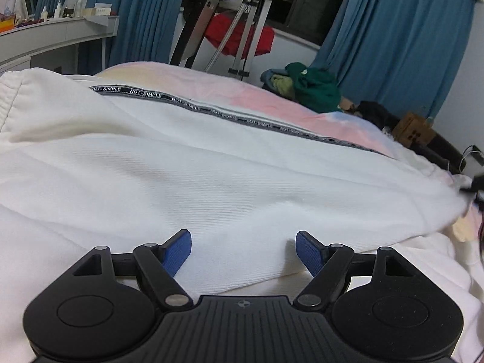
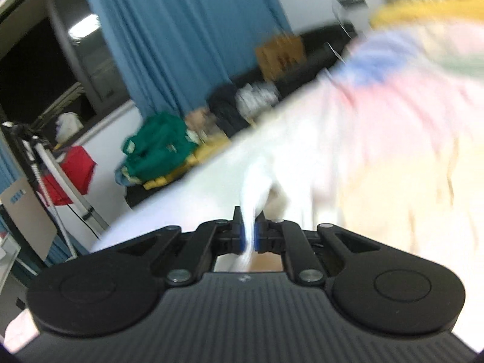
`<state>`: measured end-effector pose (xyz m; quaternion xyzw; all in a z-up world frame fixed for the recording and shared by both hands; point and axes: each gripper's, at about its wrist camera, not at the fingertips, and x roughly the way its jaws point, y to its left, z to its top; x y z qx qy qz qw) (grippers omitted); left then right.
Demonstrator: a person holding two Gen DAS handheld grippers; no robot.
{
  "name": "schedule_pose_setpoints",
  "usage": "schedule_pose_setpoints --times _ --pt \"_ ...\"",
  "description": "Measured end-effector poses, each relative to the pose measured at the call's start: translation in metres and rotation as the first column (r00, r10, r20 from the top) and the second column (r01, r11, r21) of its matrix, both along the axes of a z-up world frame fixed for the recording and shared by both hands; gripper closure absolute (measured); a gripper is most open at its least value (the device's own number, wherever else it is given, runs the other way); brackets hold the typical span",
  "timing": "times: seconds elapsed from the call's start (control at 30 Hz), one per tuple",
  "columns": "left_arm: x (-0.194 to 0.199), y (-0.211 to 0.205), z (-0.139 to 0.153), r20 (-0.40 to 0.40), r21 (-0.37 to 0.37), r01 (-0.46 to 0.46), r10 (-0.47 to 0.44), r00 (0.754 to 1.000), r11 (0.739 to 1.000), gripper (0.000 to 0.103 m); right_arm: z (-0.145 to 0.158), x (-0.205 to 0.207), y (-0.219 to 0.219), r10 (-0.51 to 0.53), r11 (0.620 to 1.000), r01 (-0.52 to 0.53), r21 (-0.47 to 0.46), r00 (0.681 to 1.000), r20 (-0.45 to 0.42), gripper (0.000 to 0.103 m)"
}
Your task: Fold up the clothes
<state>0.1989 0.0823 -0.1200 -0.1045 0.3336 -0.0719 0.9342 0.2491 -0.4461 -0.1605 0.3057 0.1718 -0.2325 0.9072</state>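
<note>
**Left wrist view: one white garment, two grippers**

I see one white garment (image 1: 211, 181) spread across the frame's middle, over one pastel sheet (image 1: 272, 96). My left gripper (image 1: 243, 252) stands wide apart above it, holding nothing. In the blurred right wrist view, my right gripper (image 2: 248, 236) pinches a white fold at lower centre.

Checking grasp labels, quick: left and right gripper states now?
Left gripper: open, holding nothing, over the white garment.
Right gripper: shut on a fold of the white garment.
</note>
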Motion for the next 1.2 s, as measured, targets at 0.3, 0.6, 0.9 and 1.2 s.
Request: schedule_pose_setpoints --times 0.3,0.6,0.9,1.2 --pt "-0.006 -0.004 0.002 0.019 0.037 0.012 -0.013 1.000 0.999 0.024 -0.069 -0.057 -0.004 -0.064 0.931 0.026 0.363 0.994 0.092 0.083" --pt "-0.015 0.000 0.007 -0.008 0.009 -0.020 0.020 1.000 1.000 0.024 -0.098 -0.100 -0.022 -0.180 0.730 -0.060 0.681 0.944 0.275 0.036" --pt "-0.017 -0.005 0.007 -0.007 0.035 -0.030 0.030 1.000 0.999 0.020 -0.094 -0.018 -0.033 -0.050 0.786 -0.082 0.613 0.979 0.195 0.032" --pt "-0.010 -0.010 0.001 0.008 0.043 -0.030 0.030 1.000 0.999 0.018 -0.093 -0.011 -0.062 -0.243 0.842 0.018 0.540 0.905 0.349 0.030"
